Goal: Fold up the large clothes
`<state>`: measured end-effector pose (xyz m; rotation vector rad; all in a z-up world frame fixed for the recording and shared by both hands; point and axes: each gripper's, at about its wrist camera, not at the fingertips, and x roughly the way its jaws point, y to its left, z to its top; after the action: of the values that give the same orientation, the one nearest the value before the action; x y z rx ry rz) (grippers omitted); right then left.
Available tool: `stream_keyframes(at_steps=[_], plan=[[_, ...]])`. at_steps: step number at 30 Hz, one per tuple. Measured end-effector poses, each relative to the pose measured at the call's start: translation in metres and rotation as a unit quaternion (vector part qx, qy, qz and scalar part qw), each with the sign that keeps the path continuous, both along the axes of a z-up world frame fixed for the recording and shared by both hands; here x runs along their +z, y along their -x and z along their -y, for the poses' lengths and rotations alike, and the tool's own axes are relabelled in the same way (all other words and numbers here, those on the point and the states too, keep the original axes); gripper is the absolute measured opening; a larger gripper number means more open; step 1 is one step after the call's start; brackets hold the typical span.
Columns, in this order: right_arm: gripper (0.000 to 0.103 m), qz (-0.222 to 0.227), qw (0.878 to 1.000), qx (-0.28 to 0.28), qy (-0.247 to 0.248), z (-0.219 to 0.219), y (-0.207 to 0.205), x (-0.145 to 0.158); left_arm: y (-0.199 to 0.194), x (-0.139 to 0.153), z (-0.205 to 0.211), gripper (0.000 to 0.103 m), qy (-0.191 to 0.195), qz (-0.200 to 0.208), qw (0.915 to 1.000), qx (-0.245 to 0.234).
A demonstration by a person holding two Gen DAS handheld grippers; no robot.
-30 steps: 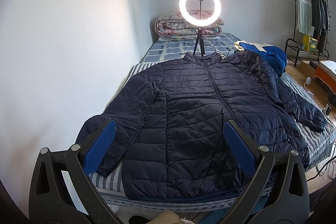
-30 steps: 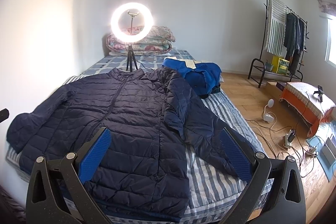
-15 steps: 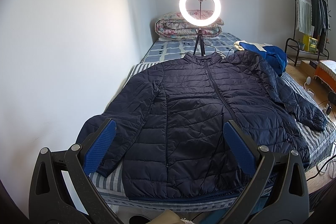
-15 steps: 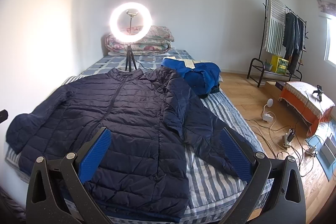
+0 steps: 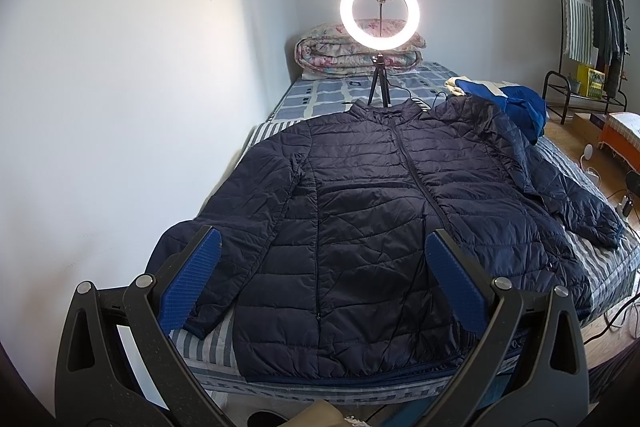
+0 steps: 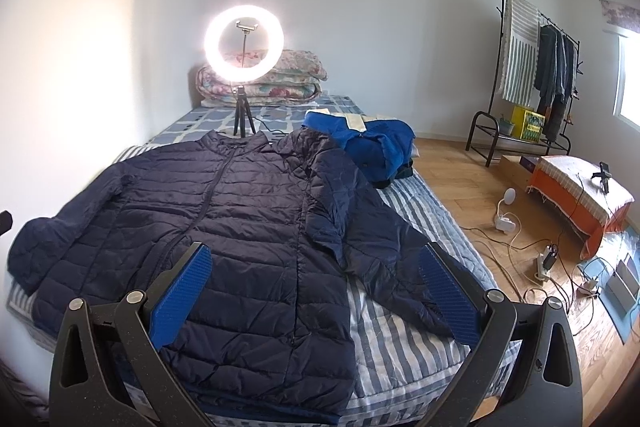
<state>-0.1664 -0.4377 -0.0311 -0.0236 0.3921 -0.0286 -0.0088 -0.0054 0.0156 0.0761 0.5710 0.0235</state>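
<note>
A dark navy quilted jacket (image 5: pixel 360 211) lies flat and zipped on the striped bed (image 5: pixel 608 267), front up, collar toward the far end, both sleeves spread outward. In the right wrist view the same jacket (image 6: pixel 240 227) fills the bed's near half, its right sleeve (image 6: pixel 384 251) angling toward the bed's edge. My left gripper (image 5: pixel 322 279) hovers open above the jacket's hem, nothing between its blue pads. My right gripper (image 6: pixel 316 287) is open too, held above the hem and right sleeve, holding nothing.
A lit ring light on a small tripod (image 5: pixel 379 27) stands just past the collar. Folded floral quilts (image 5: pixel 356 49) lie at the bed's head. A bright blue garment (image 6: pixel 368 143) sits far right. A white wall borders the left; cables (image 6: pixel 532 251) cross the floor right.
Almost nothing has changed; the right wrist view has drifted very slightly. Both grippers stay open above the jacket.
</note>
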Motion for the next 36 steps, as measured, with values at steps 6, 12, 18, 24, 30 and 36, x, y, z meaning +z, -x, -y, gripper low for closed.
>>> stream_keyframes(at_steps=[6,12,18,24,30,36], plan=[[0.103,0.000,1.000,0.000,0.000,0.000,0.000,0.000,0.000,0.000,0.001,0.103,0.000,0.000,1.0000,0.000],[0.103,0.001,1.000,0.000,0.001,-0.001,0.001,0.000,-0.001,0.001,0.002,0.103,0.000,0.000,1.0000,0.001],[0.103,0.001,1.000,0.002,0.001,-0.001,0.001,0.000,-0.001,0.001,0.002,0.103,-0.001,0.000,1.0000,-0.001],[0.103,0.001,1.000,0.001,0.002,-0.002,0.000,0.001,0.000,0.001,0.003,0.103,-0.001,0.001,1.0000,0.000],[0.103,0.000,1.000,0.003,0.001,-0.002,0.001,0.000,0.000,0.000,0.003,0.103,-0.002,0.001,1.0000,0.000],[0.103,0.000,1.000,0.010,0.003,-0.012,-0.004,0.003,0.002,0.001,-0.004,0.103,-0.004,0.003,1.0000,0.005]])
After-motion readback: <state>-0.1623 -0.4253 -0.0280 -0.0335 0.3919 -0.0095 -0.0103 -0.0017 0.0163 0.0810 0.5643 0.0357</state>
